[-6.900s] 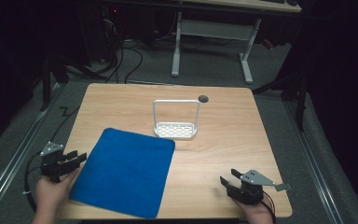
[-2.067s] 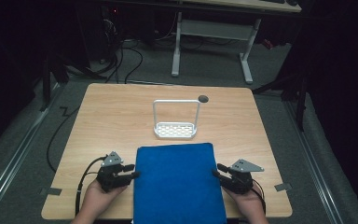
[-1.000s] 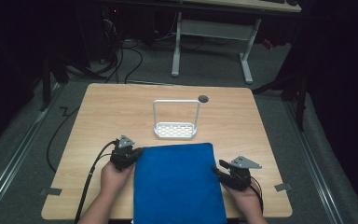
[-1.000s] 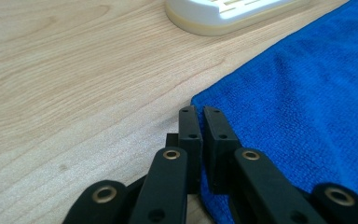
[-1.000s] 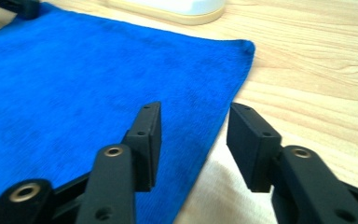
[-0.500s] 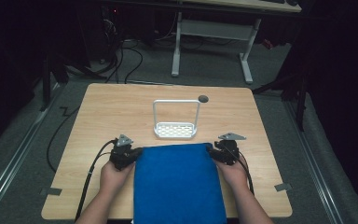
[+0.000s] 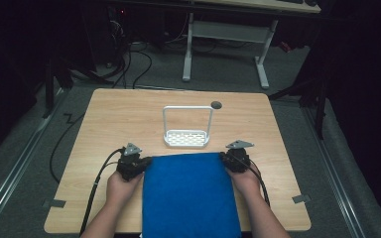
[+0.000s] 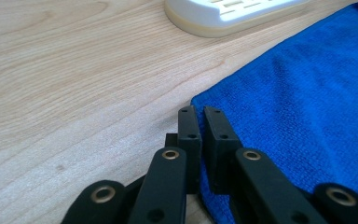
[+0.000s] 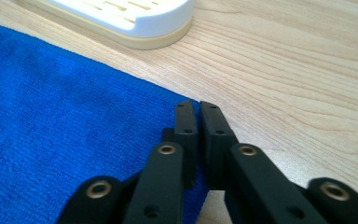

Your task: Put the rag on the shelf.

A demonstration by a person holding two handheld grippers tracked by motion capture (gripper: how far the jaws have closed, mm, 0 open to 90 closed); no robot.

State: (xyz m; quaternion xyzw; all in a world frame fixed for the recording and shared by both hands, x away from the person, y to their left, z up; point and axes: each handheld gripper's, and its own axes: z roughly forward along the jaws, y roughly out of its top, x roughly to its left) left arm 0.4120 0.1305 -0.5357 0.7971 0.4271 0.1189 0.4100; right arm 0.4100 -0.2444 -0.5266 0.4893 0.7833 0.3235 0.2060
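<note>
A blue towel lies flat on the wooden table, its near end hanging over the front edge. My left gripper sits at the towel's far left corner. In the left gripper view the jaws stand almost together, and the left gripper is shut on the towel at that corner. At the far right corner is my right gripper. The right gripper view shows the right gripper shut on the towel edge, blue cloth between the jaws.
A white wire rack with a slotted base stands just beyond the towel's far edge, close to both grippers; the rack base and the rack base show in the gripper views. A dark hole marks the table behind it.
The towel has been squared to the table's front. My left gripper went to the far left corner, then the right gripper moved up to the far right corner. Both now hold still.
</note>
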